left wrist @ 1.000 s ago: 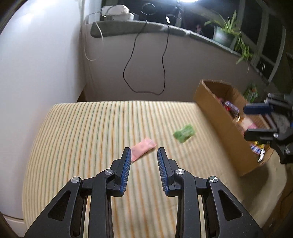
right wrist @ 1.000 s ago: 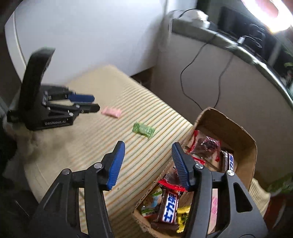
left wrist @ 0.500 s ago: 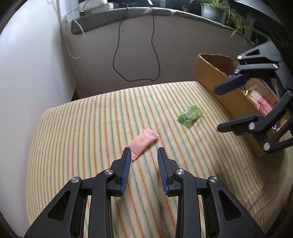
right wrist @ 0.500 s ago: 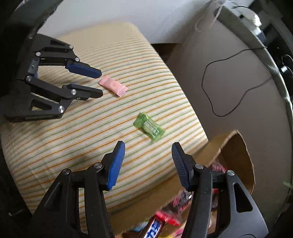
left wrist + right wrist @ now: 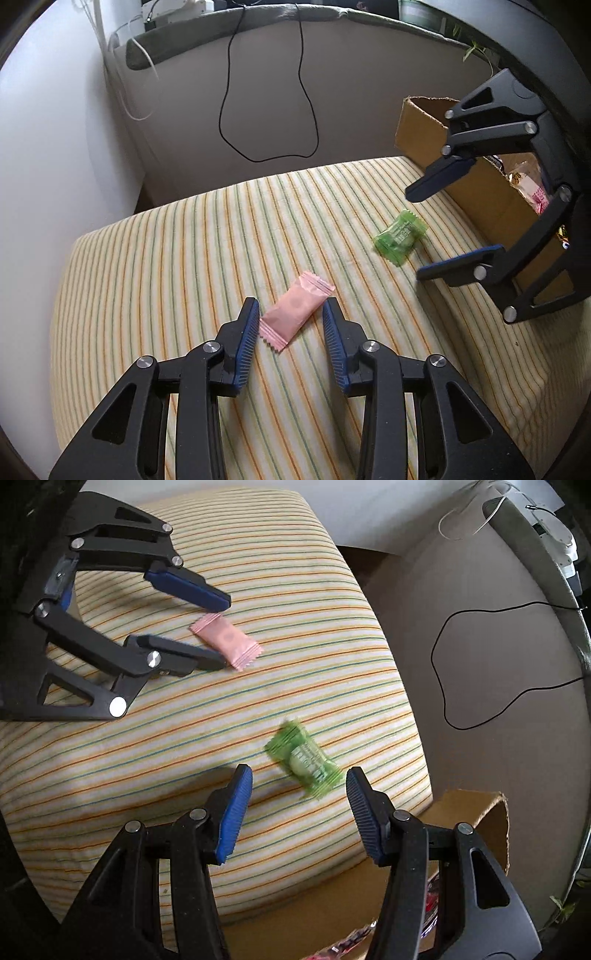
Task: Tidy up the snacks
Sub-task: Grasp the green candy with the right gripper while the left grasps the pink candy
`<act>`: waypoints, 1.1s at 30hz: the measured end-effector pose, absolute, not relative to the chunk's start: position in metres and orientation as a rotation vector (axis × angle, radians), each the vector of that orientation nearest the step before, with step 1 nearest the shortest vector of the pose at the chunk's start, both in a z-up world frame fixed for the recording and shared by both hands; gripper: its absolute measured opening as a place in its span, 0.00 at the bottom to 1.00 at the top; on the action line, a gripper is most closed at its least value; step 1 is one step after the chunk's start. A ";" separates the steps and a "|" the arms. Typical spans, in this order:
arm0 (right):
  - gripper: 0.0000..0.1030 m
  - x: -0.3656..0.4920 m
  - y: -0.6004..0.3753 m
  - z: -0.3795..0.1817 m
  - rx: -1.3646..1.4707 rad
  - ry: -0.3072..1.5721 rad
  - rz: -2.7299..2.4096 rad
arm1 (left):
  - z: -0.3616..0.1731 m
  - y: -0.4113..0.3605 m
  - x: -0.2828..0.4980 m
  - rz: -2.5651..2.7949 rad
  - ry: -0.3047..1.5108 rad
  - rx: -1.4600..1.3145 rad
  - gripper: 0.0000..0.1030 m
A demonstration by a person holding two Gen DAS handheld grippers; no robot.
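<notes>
Within the last second we have brought both grippers down from the cardboard box — the left gripper, jaws wide, now brackets the pink snack on the striped cushion; the right gripper, jaws wide, nears the green snack — both grasps look imminent.

1. We see white print on the green snack packet, at about 3 o'clock in the left wrist view, too small to read.
2. We find no other readable text.
</notes>
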State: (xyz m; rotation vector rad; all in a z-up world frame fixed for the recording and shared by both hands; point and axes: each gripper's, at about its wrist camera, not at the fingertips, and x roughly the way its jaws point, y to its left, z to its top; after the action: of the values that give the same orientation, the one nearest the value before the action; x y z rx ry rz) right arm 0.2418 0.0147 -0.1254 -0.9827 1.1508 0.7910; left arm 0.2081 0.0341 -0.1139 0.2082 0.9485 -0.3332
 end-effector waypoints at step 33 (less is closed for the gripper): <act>0.40 0.276 0.013 -0.126 -0.760 1.248 0.825 | -0.117 0.029 0.212 -0.346 0.948 0.156 0.17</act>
State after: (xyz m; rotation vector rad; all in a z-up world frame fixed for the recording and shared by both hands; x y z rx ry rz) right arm 0.2761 0.0127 -0.1257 -0.7599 1.2477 0.8254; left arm 0.2124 0.0295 -0.1166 0.1556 0.9480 -0.3461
